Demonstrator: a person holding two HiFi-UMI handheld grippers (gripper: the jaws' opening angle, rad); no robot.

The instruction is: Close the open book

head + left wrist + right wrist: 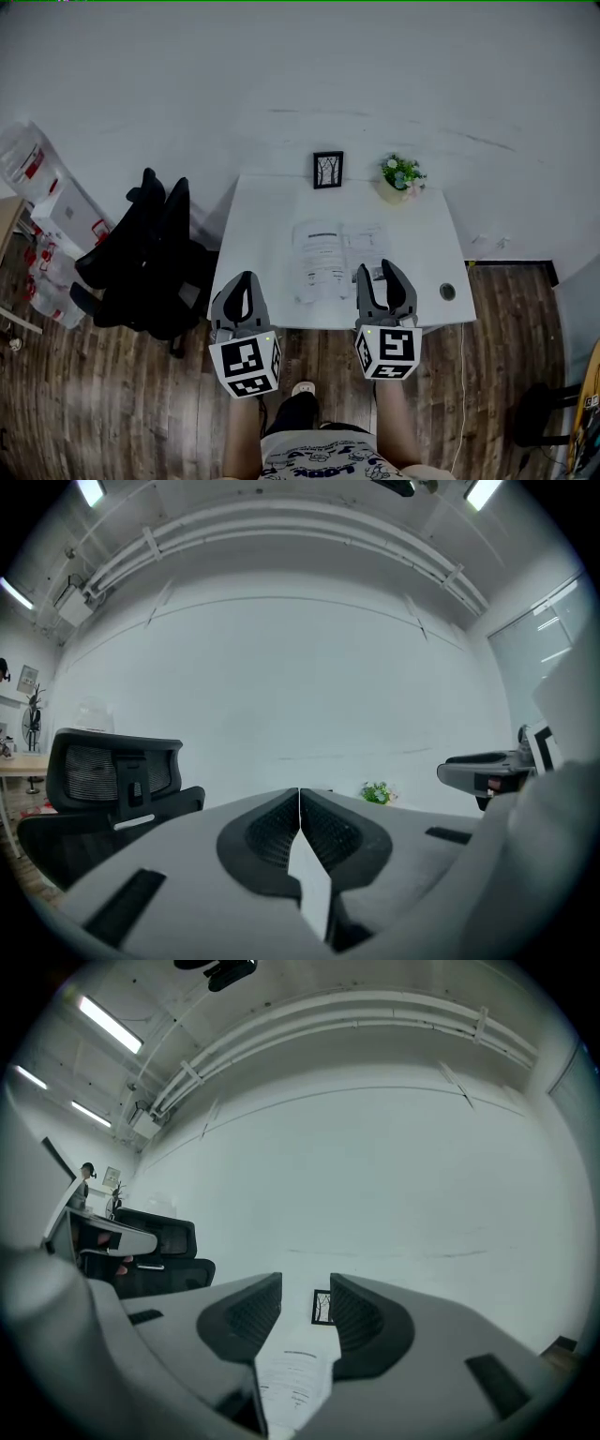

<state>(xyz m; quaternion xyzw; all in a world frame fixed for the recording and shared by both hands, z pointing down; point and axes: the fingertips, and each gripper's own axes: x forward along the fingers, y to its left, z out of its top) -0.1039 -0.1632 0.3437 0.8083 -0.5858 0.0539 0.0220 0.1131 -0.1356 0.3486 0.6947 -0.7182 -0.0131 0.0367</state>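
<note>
On the table (267, 216), the open book (323, 253) lies before the right hand-held gripper (377, 272), jaws apart.

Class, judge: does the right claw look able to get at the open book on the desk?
Probably yes: the right claw, open, hovers at the near edge of the desk; the open book lies just ahead, nothing between.

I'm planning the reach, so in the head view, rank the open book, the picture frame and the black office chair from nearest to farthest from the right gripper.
1. The open book: lying flat on the desk, just left of the right gripper.
2. The picture frame: upright at the desk's back edge.
3. The black office chair: off the desk, far to the left.
</note>
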